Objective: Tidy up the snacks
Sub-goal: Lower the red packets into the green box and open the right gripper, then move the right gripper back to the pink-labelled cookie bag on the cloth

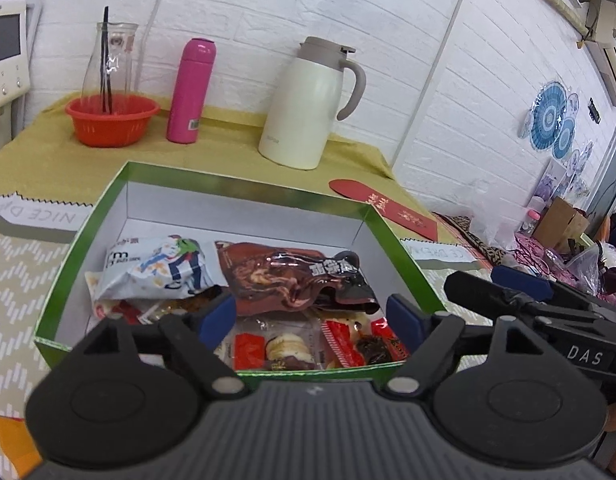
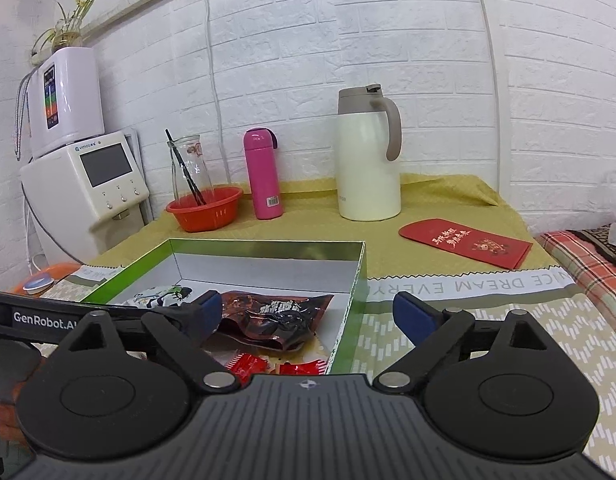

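A green box [image 1: 243, 182] with a white inside holds several snack packets: a dark brown glossy pack [image 1: 291, 278], a white printed pack [image 1: 155, 266] and clear packs with red labels [image 1: 308, 346]. My left gripper [image 1: 310, 318] hovers over the box's near edge, open, nothing between its blue pads. In the right wrist view the same box [image 2: 358, 280] lies low and left, with the brown pack [image 2: 273, 314] inside. My right gripper [image 2: 308, 312] is open wide, astride the box's right wall, empty. The other gripper's black body [image 1: 548, 316] shows at the right of the left wrist view.
Along the back wall stand a red basket [image 2: 205, 208] holding a glass bottle [image 2: 187, 168], a pink flask [image 2: 263, 174] and a cream jug [image 2: 368, 160]. A red envelope [image 2: 466, 242] lies right of the box. A white appliance [image 2: 87, 184] stands left. Bedding clutter [image 1: 548, 248] is far right.
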Demonstrator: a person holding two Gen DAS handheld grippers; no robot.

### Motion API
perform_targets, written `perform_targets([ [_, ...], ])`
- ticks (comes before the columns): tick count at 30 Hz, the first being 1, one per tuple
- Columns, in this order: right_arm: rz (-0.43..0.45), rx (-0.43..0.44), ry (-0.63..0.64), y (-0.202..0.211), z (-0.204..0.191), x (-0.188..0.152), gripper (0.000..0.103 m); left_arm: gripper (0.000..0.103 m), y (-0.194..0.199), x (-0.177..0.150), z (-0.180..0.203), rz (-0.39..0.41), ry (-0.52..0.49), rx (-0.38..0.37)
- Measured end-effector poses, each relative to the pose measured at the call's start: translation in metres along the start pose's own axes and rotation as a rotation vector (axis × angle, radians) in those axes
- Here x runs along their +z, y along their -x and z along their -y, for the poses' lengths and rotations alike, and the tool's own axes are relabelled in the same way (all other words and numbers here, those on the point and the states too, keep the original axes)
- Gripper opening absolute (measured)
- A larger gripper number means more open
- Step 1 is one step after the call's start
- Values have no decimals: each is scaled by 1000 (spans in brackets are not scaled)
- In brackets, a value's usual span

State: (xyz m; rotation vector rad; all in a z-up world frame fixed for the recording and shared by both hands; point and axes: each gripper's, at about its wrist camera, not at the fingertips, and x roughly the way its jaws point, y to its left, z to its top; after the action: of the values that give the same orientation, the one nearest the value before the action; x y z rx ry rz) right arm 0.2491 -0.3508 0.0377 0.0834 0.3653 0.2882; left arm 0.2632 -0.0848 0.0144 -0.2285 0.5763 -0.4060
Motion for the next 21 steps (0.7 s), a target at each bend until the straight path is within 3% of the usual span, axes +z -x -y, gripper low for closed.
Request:
perform_targets([
  [3,11,-2,12,9,-3,2,103,89,9,-1,5,24,-11,14],
  [13,33,17,48,50,-15,3,103,89,40,-7,12,51,19,-22],
  [21,14,-32,109,98,-20,-7,103,89,67,-27,22,-3,23,-123],
])
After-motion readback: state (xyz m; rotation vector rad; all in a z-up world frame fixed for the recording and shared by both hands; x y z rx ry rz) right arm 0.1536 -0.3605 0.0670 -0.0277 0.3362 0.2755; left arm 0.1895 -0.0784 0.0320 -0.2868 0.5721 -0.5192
